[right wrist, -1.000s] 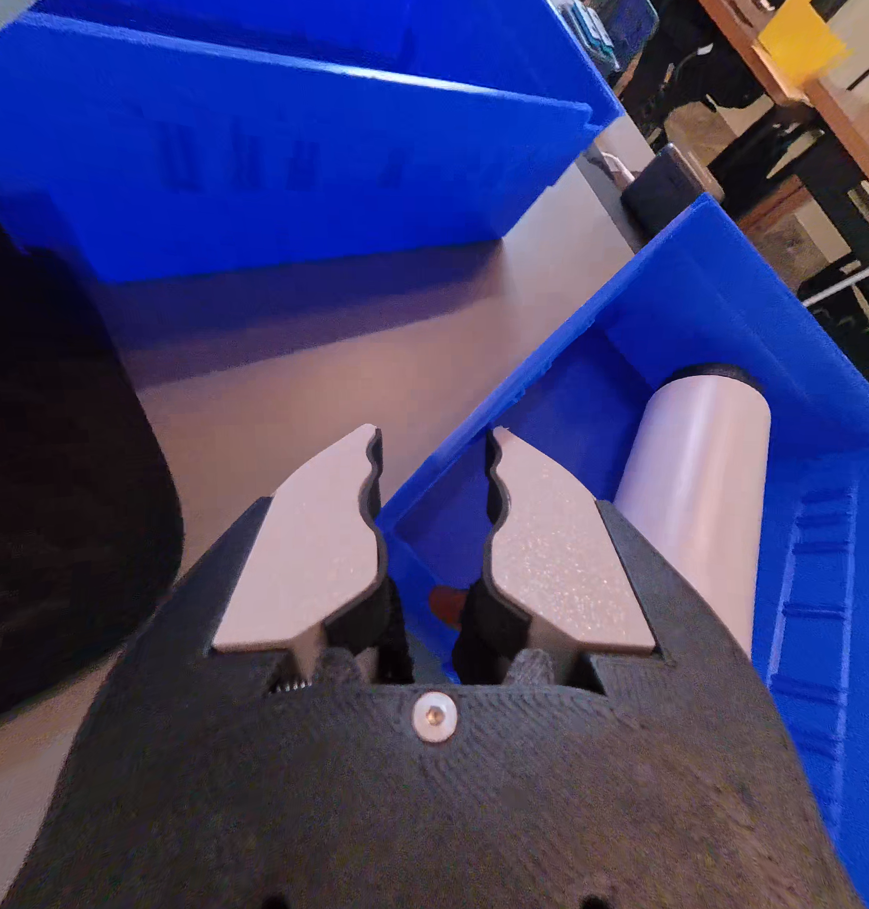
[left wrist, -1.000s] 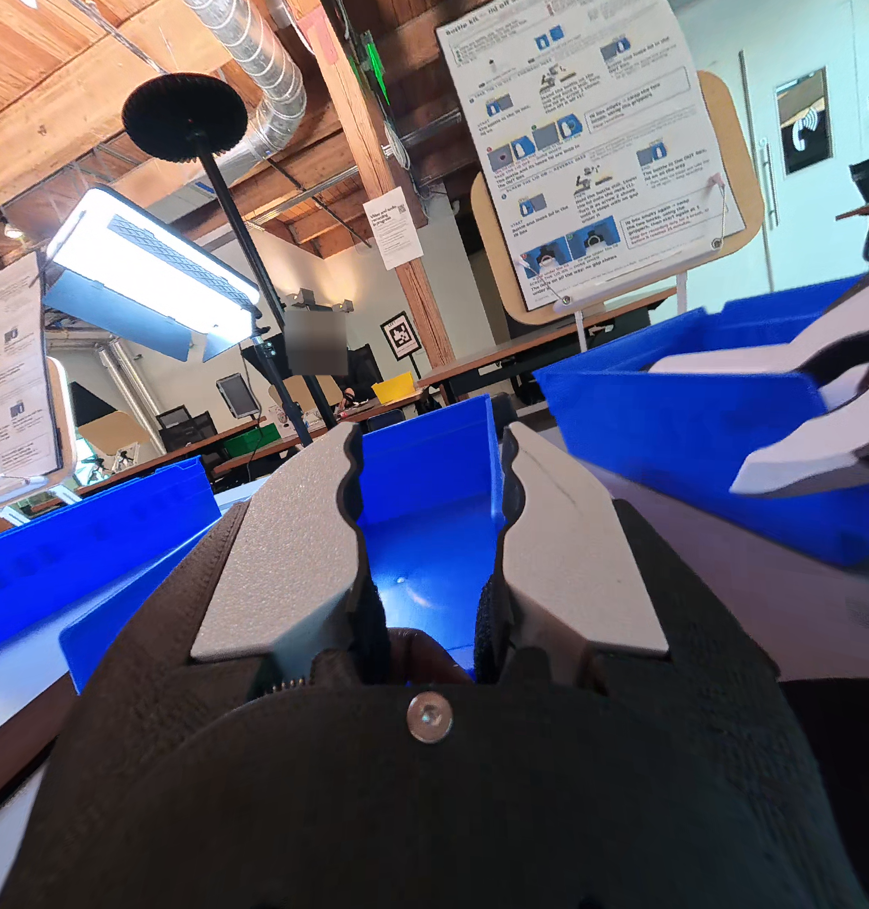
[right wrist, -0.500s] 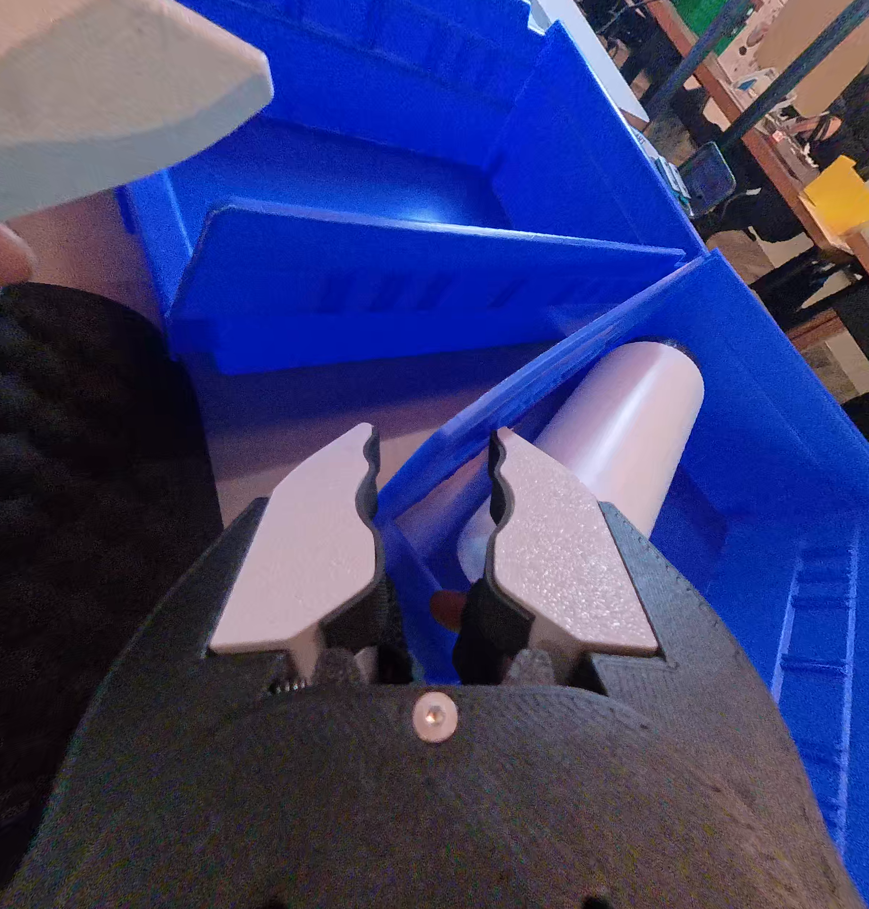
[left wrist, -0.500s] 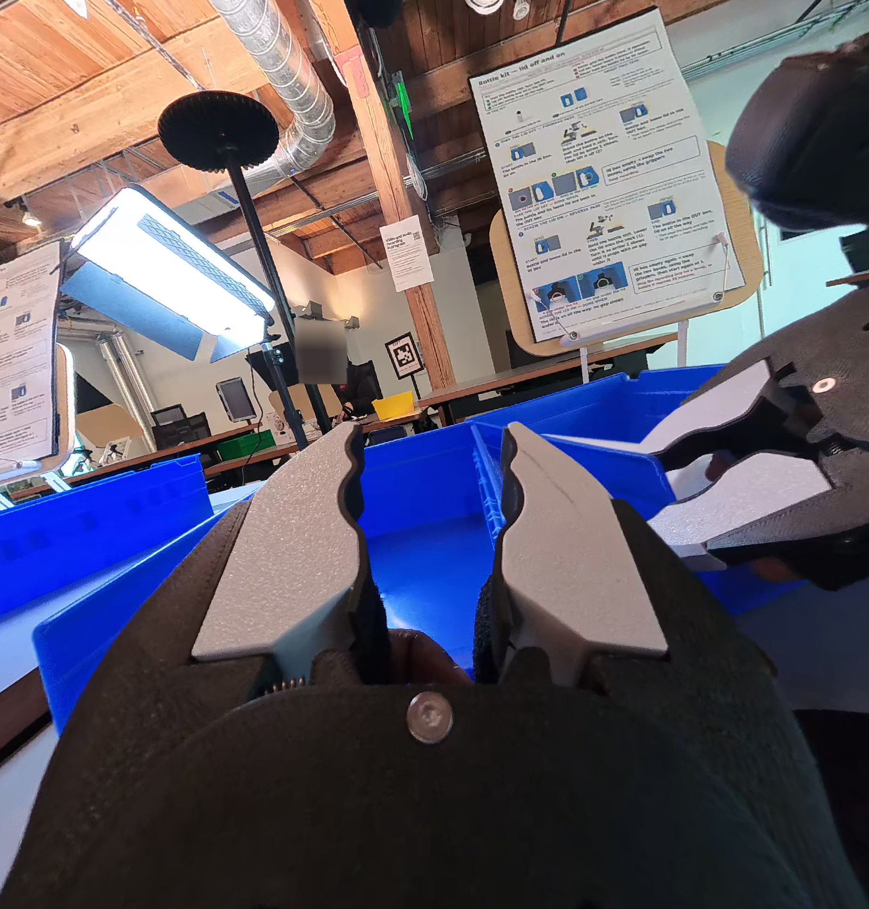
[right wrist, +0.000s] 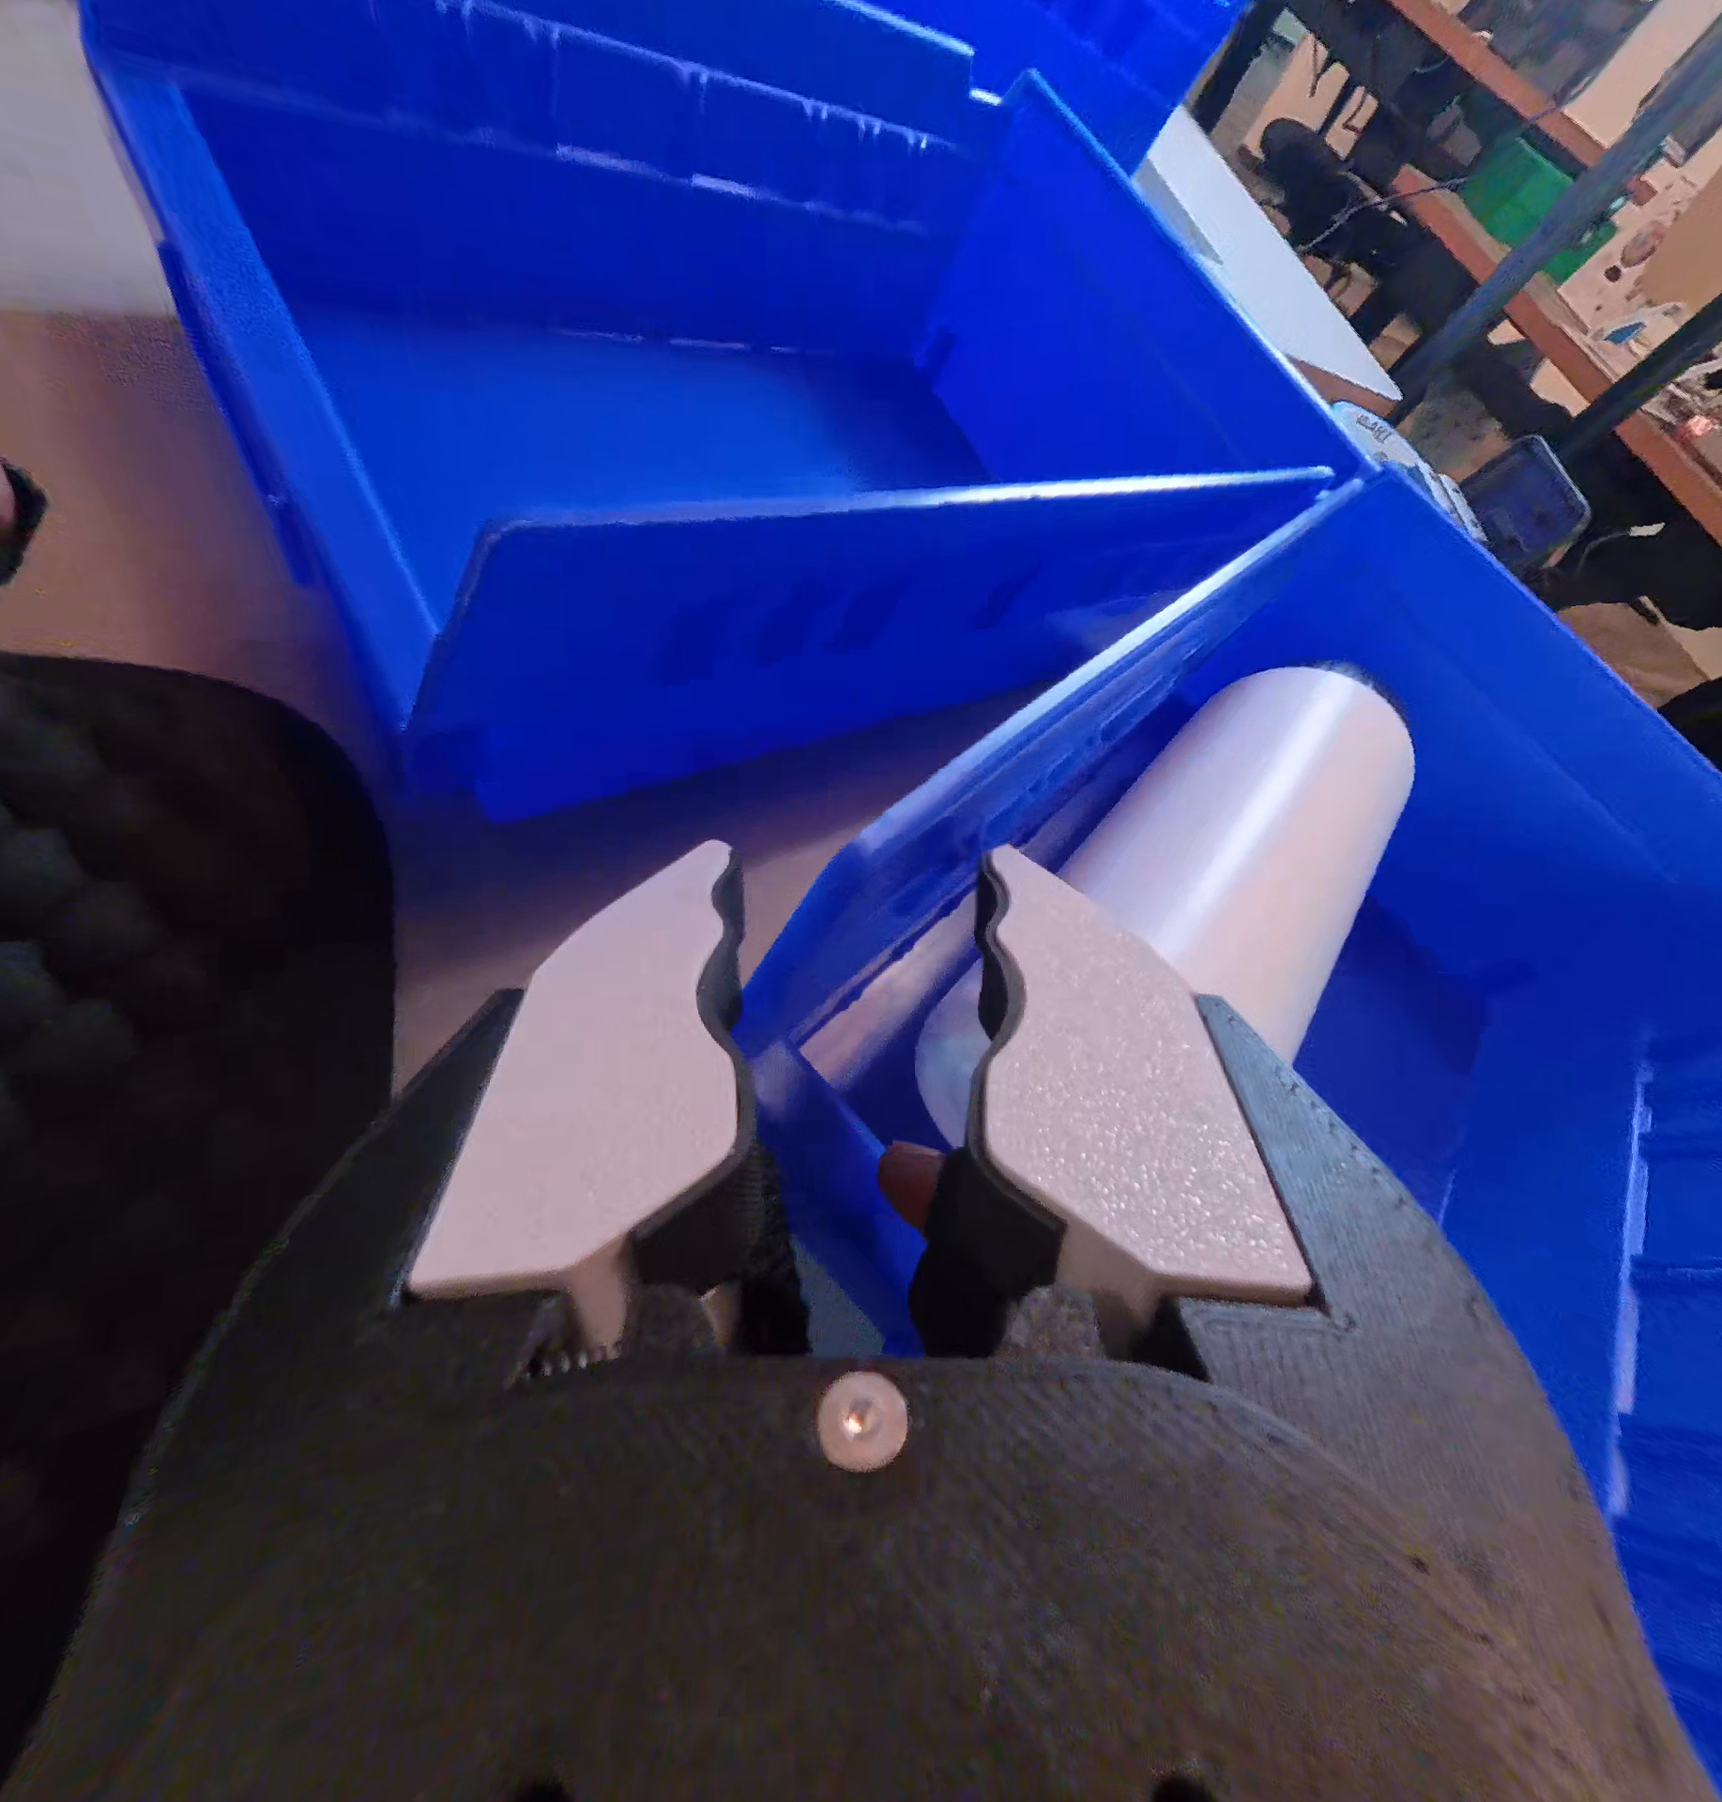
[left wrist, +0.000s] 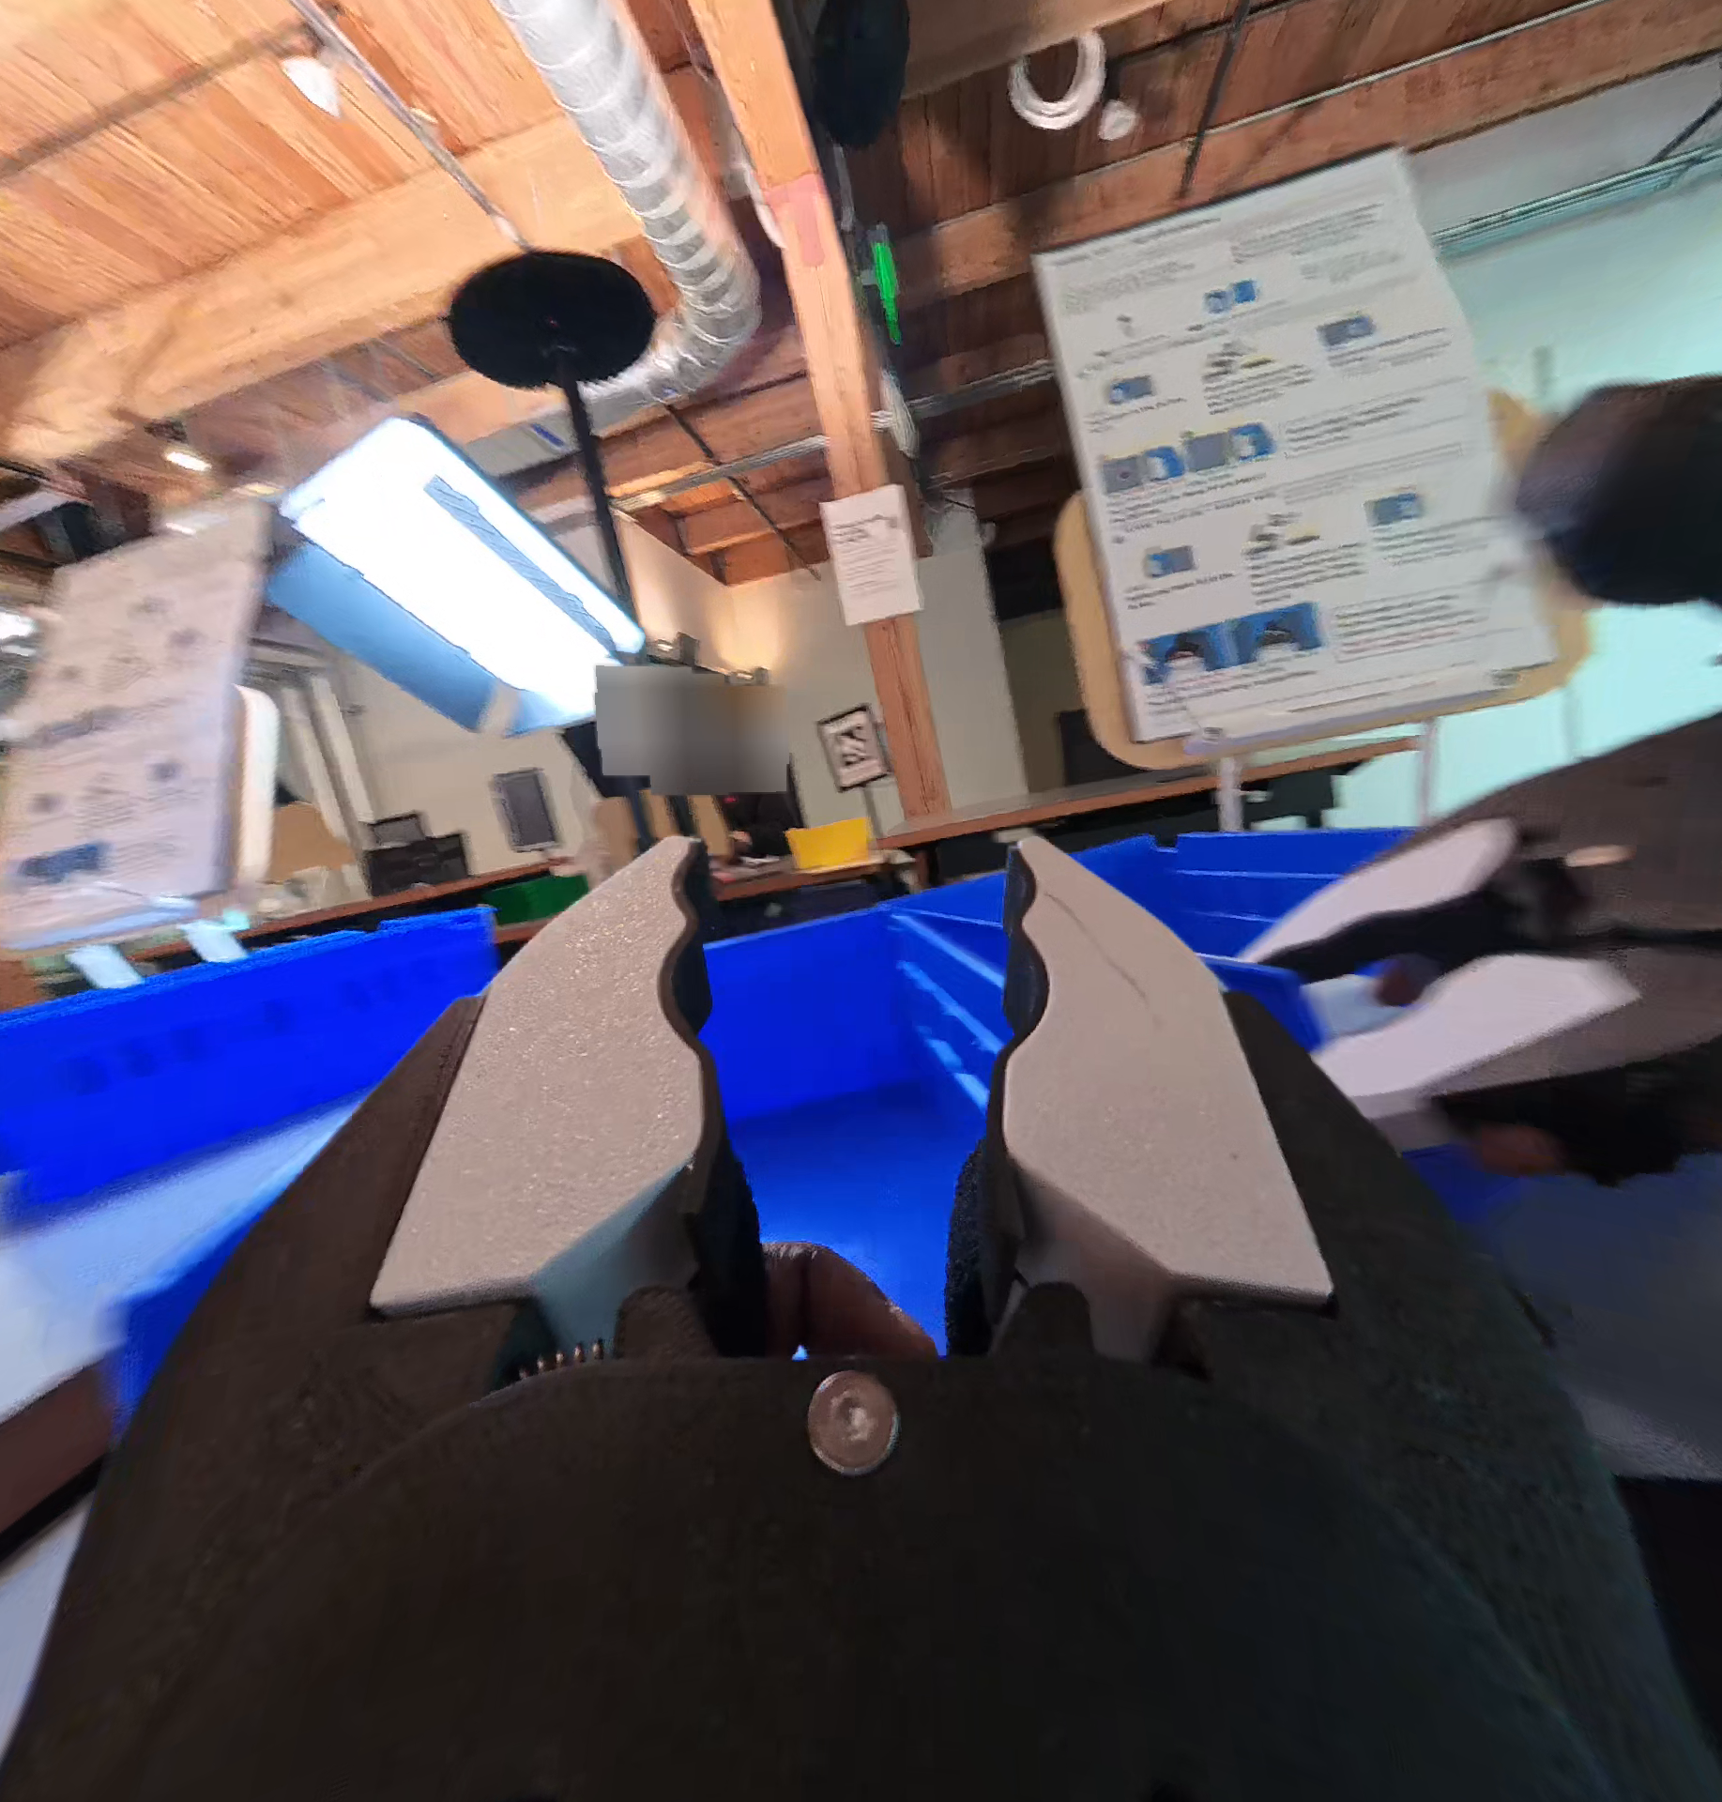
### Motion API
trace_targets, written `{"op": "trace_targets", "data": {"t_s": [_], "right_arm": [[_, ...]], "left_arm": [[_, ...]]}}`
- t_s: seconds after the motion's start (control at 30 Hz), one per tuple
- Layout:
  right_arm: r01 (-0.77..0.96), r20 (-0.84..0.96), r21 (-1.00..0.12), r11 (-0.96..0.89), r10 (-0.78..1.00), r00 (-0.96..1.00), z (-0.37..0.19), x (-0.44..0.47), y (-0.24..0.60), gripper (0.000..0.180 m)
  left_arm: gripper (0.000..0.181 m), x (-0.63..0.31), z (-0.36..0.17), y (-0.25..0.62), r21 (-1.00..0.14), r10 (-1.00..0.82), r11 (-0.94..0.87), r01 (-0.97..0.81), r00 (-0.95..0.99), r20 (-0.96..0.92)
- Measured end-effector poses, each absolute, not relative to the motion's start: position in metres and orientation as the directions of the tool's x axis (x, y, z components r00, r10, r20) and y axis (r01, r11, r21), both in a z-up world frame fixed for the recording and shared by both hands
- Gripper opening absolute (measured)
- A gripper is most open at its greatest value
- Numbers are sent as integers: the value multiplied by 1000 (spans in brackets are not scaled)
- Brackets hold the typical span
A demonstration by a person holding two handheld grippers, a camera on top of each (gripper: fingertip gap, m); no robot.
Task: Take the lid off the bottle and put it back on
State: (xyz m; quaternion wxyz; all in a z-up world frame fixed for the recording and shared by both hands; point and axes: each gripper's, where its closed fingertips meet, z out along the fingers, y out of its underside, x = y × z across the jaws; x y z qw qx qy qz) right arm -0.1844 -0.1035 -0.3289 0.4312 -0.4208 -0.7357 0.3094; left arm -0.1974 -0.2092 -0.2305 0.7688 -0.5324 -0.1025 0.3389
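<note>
Both grippers hover with jaws parted and empty over blue bins; the bottle lies in one bin.

Left wrist view: the left gripper point(left wrist: 852, 960) has its jaws apart, holding nothing, over an open blue bin point(left wrist: 808, 1014). At 3 o'clock the right gripper point(left wrist: 1422, 965) shows, blurred, jaws parted.
Right wrist view: the right gripper's point(right wrist: 857, 951) jaws straddle the rim of a second bin point(right wrist: 1520, 878) without clamping it. The white bottle point(right wrist: 1256, 829) lies on its side inside, at 1 o'clock, its lid end hidden. Another bin point(right wrist: 642, 439) sits on the worktop point(right wrist: 106, 390) at 11 o'clock.
</note>
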Motion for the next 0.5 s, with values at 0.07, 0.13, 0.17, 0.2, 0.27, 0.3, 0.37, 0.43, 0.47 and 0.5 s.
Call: {"op": "trace_targets", "data": {"t_s": [0.07,0.13,0.17,0.2,0.27,0.3,0.37,0.43,0.47,0.5], "right_arm": [[279,308,-891,358,928,-208,-309,-178,-105,65],[150,222,-957,250,958,-184,-279,-169,-118,66],[93,183,-975,203,965,-191,-266,-164,-128,65],[64,151,-984,167,968,-198,-259,-162,-138,64],[116,111,-984,139,969,-221,-267,-164,-157,61],[173,98,-975,141,967,-235,-277,-168,-165,63],[263,90,-954,146,973,-213,-296,-178,-170,64],[323,75,-937,133,979,-188,-307,-186,-170,66],[344,61,-931,123,981,-186,-310,-189,-172,64],[355,54,-927,120,981,-188,-311,-192,-173,62]], "left_arm": [[59,-223,-219,-242,-877,713,169,-451,670,-207],[65,-258,-214,-279,-895,777,133,-426,605,-172],[72,-276,-218,-294,-915,792,120,-385,593,-146],[80,-294,-227,-307,-939,799,106,-328,590,-116],[89,-323,-254,-319,-980,780,71,-186,622,-62],[92,-332,-268,-319,-991,753,49,-123,657,-44],[93,-342,-290,-313,-1000,703,-4,-30,711,-24],[92,-347,-294,-305,-998,661,-60,-21,748,-56],[87,-351,-298,-302,-993,652,-110,-34,752,-98],[83,-355,-306,-298,-984,636,-177,-28,759,-136]]}}
